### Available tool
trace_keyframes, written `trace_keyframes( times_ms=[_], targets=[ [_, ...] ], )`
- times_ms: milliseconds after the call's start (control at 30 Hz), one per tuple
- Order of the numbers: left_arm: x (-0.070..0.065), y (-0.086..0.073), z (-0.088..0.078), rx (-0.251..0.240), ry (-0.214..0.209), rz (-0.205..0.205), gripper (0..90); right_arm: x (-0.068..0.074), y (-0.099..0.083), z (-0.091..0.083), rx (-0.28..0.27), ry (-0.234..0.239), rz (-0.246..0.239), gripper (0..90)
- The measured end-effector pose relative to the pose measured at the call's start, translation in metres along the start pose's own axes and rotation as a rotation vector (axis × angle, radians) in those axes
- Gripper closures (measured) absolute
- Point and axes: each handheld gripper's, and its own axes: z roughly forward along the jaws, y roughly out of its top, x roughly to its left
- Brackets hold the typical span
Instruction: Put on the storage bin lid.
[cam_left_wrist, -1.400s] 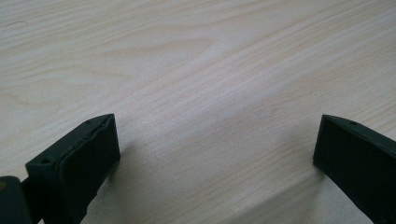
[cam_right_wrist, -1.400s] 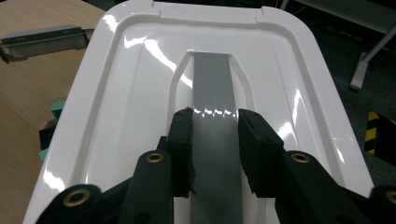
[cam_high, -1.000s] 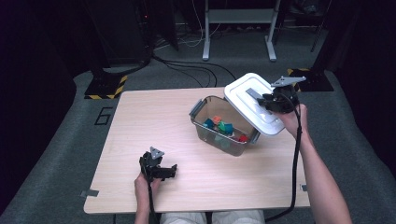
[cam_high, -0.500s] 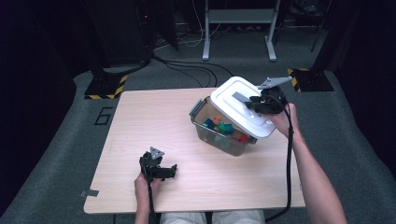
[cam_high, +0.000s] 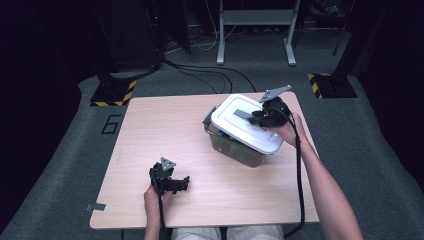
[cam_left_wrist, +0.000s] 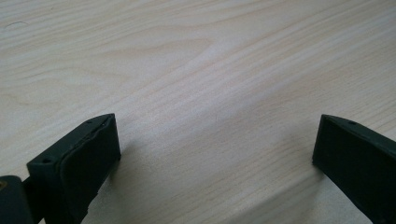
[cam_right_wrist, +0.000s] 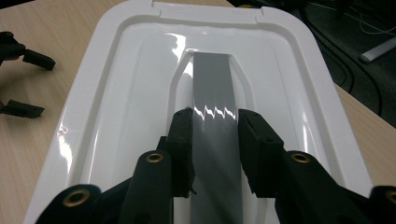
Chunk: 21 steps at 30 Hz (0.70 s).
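My right tool (cam_right_wrist: 215, 122) is clamped on the grey handle (cam_right_wrist: 214, 88) of the white lid (cam_high: 246, 122), its two black pads pressing the strip from either side, and the lid hangs tilted over the clear bin (cam_high: 235, 149), which sits just below and slightly ahead of the tool on the counter (cam_high: 150, 130). The step in hand, as I judge it, is seating the lid on the bin, so I want to level it first: the edge nearest my hand looks lower and overhangs the bin's rim on that side, while the far corner rides higher. I would slide the lid away from my wrist until its border lines up with the rim on all four sides, then lower it flat instead of pushing one corner in. The handle is smooth and glossy, so a twist could let it slip between the pads; I would keep the pull straight. My left tool (cam_high: 170, 180) rests on bare wood well apart from the bin, jaws wide and holding nothing, and could come across to steady the bin wall. Room is good toward that side; beyond the right tool the counter edge is near, so I would not swing outward.
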Motion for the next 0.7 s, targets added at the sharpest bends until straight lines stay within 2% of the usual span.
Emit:
trace_keyframes(
  times_ms=[300, 700],
  targets=[
    [0.0, 0.0, 0.0, -0.001, 0.0, -0.003, 0.5, 0.001, 0.003, 0.015, 0.028, 0.029, -0.011, 66.9],
    [0.0, 0.0, 0.0, -0.002, 0.0, -0.003, 0.5, 0.004, 0.006, 0.032, 0.067, 0.036, -0.015, 66.9]
  ],
)
